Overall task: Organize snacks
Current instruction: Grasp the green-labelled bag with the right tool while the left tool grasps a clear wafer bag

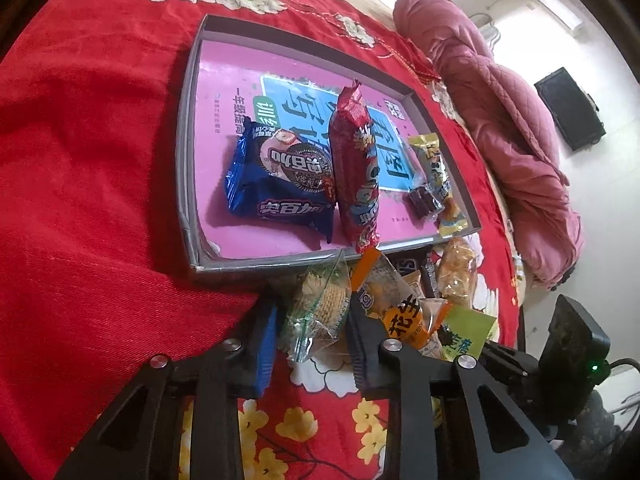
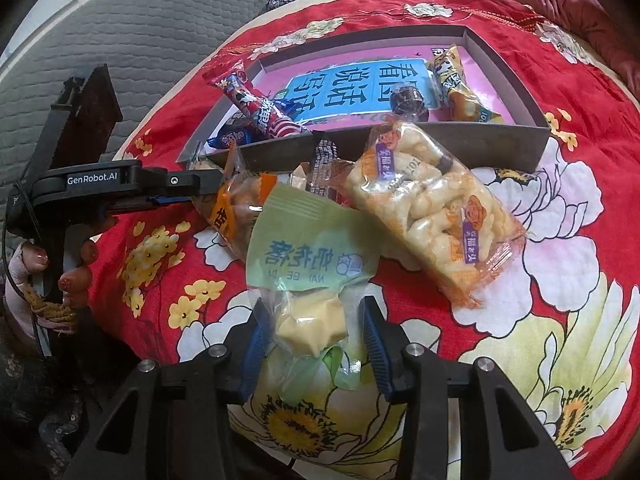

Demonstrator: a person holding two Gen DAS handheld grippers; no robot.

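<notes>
— Green, that packet between the right gripper fingers: its clear end with the pale lumps sits in the gap, jaws partly open, pads close to the film on either side. I cannot tell whether they press yet.

— And the left gripper?

— Jaws apart too, straddling a clear-wrapped yellow biscuit; an orange packet lies against the outer face of its right finger. Nothing looks clamped.

— Where does it all go?

— Straight ahead of both tools, the grey box, just beyond the loose heap. A blue cookie pack, a red pack and a yellow bar already lie inside.

— How would you close well?

— Squeeze on the lumps, not the empty film, which would likely slip. On the left, I'd nudge away from the orange one first, then lift clear of the box's near wall before moving forward.
</notes>
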